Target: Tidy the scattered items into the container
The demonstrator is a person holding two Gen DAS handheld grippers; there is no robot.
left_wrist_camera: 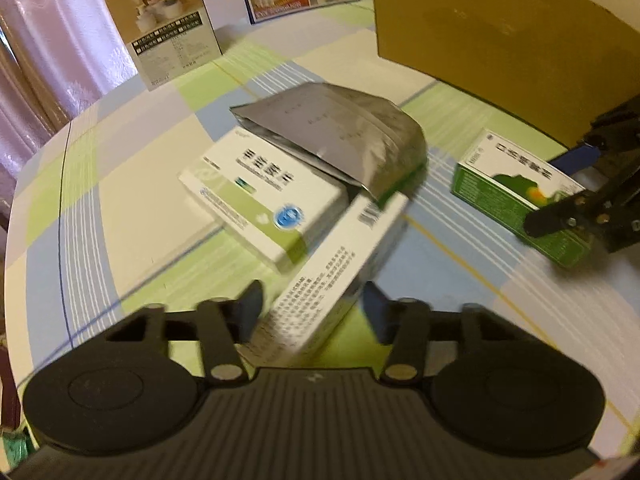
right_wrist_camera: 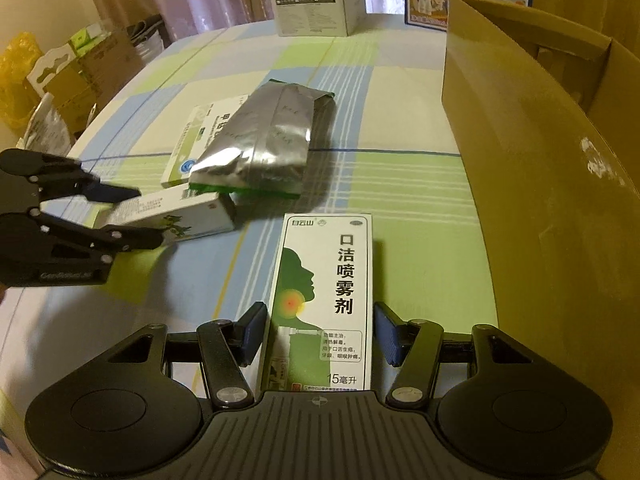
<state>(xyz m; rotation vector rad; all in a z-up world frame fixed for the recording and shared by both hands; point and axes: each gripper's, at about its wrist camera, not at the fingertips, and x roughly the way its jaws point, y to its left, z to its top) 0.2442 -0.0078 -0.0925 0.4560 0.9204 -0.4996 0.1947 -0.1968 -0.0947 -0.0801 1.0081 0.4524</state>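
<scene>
My left tongs [left_wrist_camera: 312, 300] are clamped on a white box with small print [left_wrist_camera: 336, 276]. It sits tilted between the two pads, its far end lifted toward a silver foil pouch [left_wrist_camera: 340, 136]. My right tongs [right_wrist_camera: 320, 320] are clamped on a tall white-and-green spray box [right_wrist_camera: 324, 296], which lies flat on the bench [right_wrist_camera: 400, 200], a checked cloth in pale green, blue and white.

The left-wrist view shows the printed back of my white box and, beyond it, a flat white-and-green box [left_wrist_camera: 256, 196] with the pouch lying partly across it. At its right edge the right tongs [left_wrist_camera: 560, 216] show from the side, on the end of the spray box [left_wrist_camera: 516, 192]. The picture is blurred.

The right-wrist view is sharp. It alone shows the spray box's front: a green head in profile with a red spot at the throat. At its left edge the left tongs [right_wrist_camera: 148, 216] grip the white box [right_wrist_camera: 176, 216] from the side.

The container, a brown cardboard box [right_wrist_camera: 540, 168], stands on the bench just right of the spray box. Only the right-wrist view shows its open top; the left-wrist view shows its wall [left_wrist_camera: 480, 36] alone.

Two upright printed boxes [right_wrist_camera: 316, 4] stand at the far edge of the bench.
</scene>
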